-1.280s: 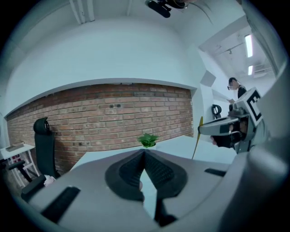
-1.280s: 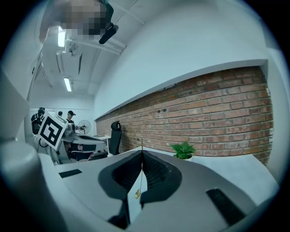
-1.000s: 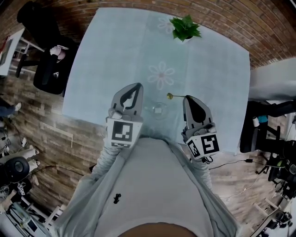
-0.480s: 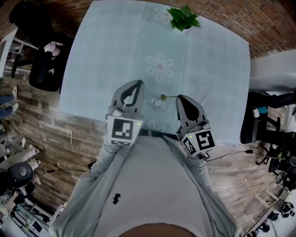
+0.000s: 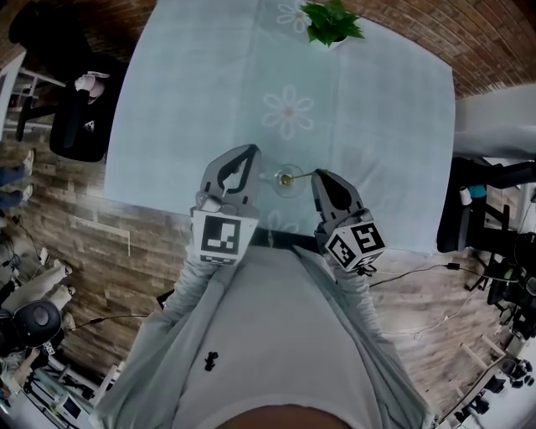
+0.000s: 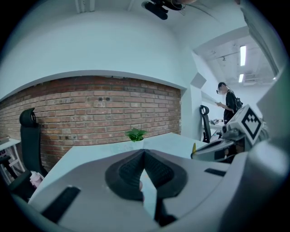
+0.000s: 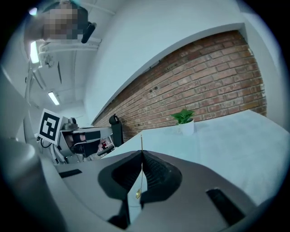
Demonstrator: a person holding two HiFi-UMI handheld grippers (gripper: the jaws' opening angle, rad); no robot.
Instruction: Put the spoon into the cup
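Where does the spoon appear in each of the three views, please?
Head view: spoon, centre, jutting from the right hand-held gripper toward the cup.
Left gripper view: its yellow end, right of centre.
Right gripper view: lower centre, pinched between the jaws.
Shared landmark: the potted plant.

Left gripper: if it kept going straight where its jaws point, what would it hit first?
Likely the tablecloth, which fills the view just past the left gripper; farther on, the potted plant stands nearly in line, though depth is unclear. The cup sits off to its right.
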